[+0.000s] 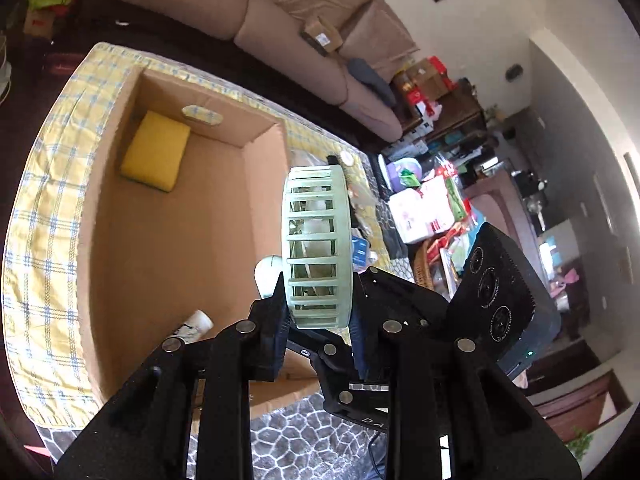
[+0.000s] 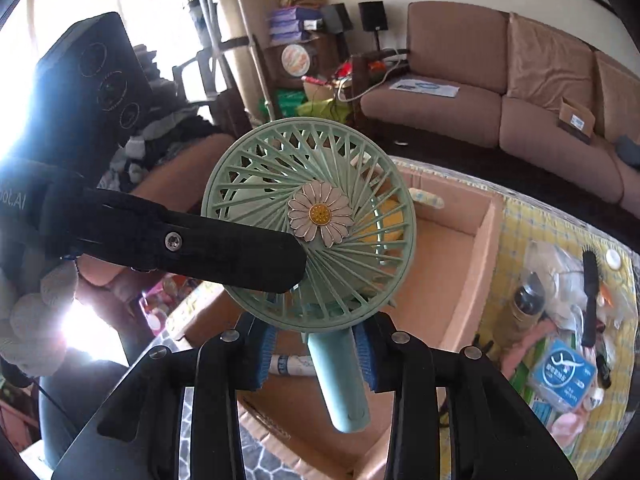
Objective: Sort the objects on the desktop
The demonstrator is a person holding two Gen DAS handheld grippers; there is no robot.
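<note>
Gripping the pale green round handheld fan [image 1: 316, 248] above the open cardboard box [image 1: 168, 248], our left gripper [image 1: 320, 312] clamps its cage rim while our right gripper [image 2: 318, 350] stands apart around its handle.

The left gripper [image 1: 320, 312] is clamped across the round head of the green handheld fan [image 1: 317, 246], one finger on each flat face, the head seen edge-on from the left wrist camera. In the right wrist view, one black finger [image 2: 240, 256] of that gripper lies across the front grille, reaching in from the left with its tip just below the daisy centre. The right gripper [image 2: 318, 354] sits lower, its blue-padded fingers [image 2: 366, 356] either side of the fan's handle; the pads look slightly apart from it, so contact is unclear.
</note>
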